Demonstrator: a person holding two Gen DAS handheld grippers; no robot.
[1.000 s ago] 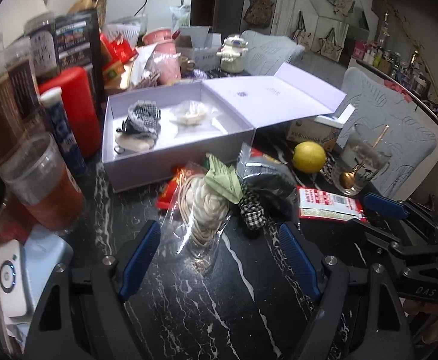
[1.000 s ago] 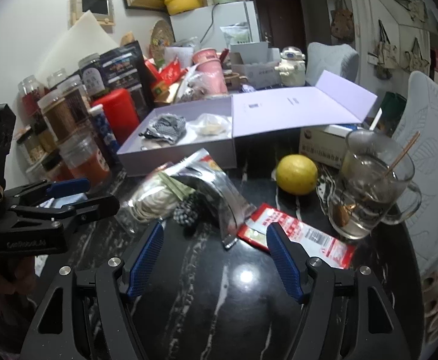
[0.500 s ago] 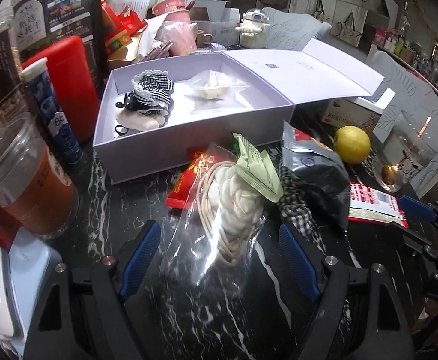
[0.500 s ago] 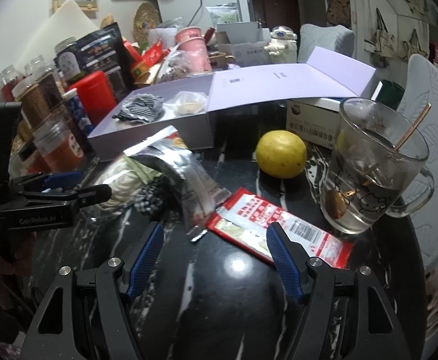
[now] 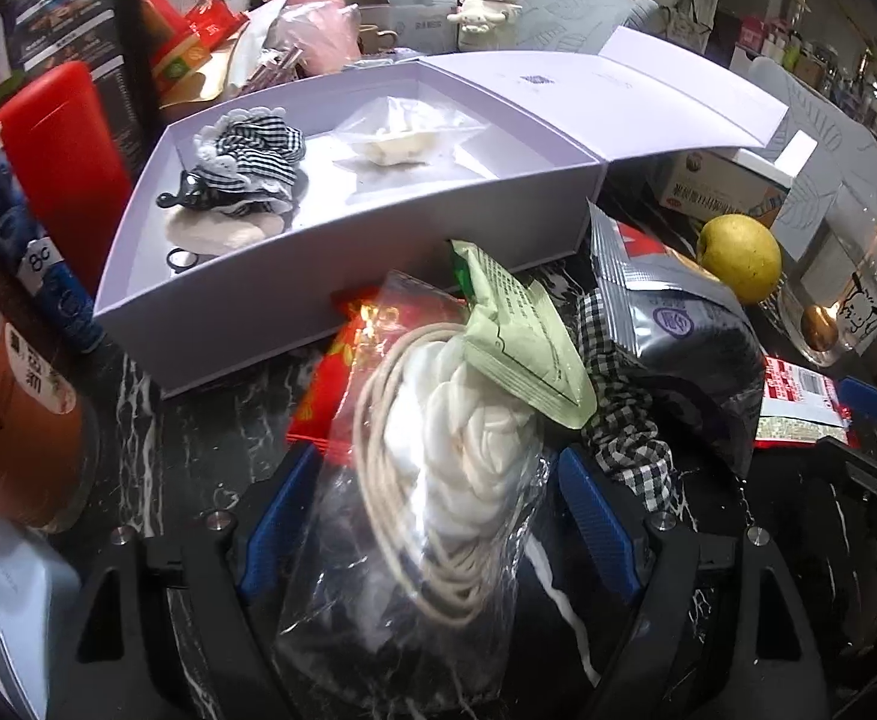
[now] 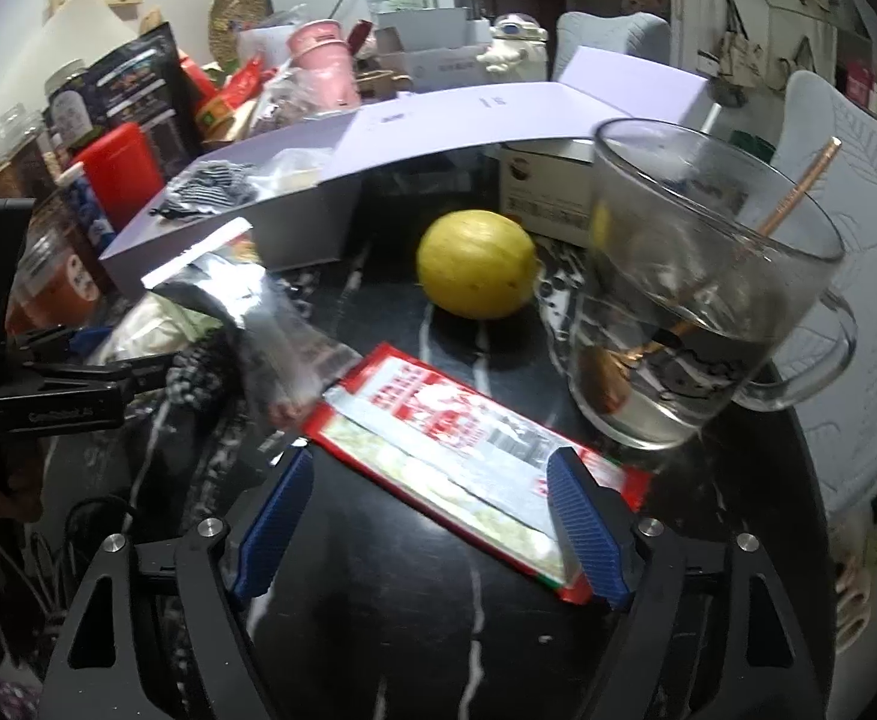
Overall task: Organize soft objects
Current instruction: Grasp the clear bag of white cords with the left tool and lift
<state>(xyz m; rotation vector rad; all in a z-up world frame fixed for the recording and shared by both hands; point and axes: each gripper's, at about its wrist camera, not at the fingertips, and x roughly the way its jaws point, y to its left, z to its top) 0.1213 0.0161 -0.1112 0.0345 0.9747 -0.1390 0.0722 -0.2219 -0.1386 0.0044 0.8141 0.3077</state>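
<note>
A clear bag with a cream fabric bundle (image 5: 462,450) lies on the black marble table. My left gripper (image 5: 438,516) is open, its blue fingers on either side of the bag's lower part. A black-and-white checked cloth (image 5: 624,414) lies right of the bag under a silver pouch (image 5: 678,324). The open lilac box (image 5: 294,294) behind holds a checked scrunchie (image 5: 252,162) and a bagged cream item (image 5: 402,144). My right gripper (image 6: 432,516) is open over a red-and-silver sachet (image 6: 468,450). The left gripper body (image 6: 60,384) shows in the right wrist view.
A lemon (image 6: 477,264) and a glass mug with a spoon (image 6: 696,324) stand at the right. A green sachet (image 5: 522,348) rests on the bag. A drink cup (image 5: 12,420), a red container (image 5: 66,150) and jars crowd the left. The box lid (image 5: 606,96) lies open to the right.
My left gripper has moved forward, so the clear bag now sits between its open fingers. My right gripper has moved forward and right, over the red sachet and nearer the mug.
</note>
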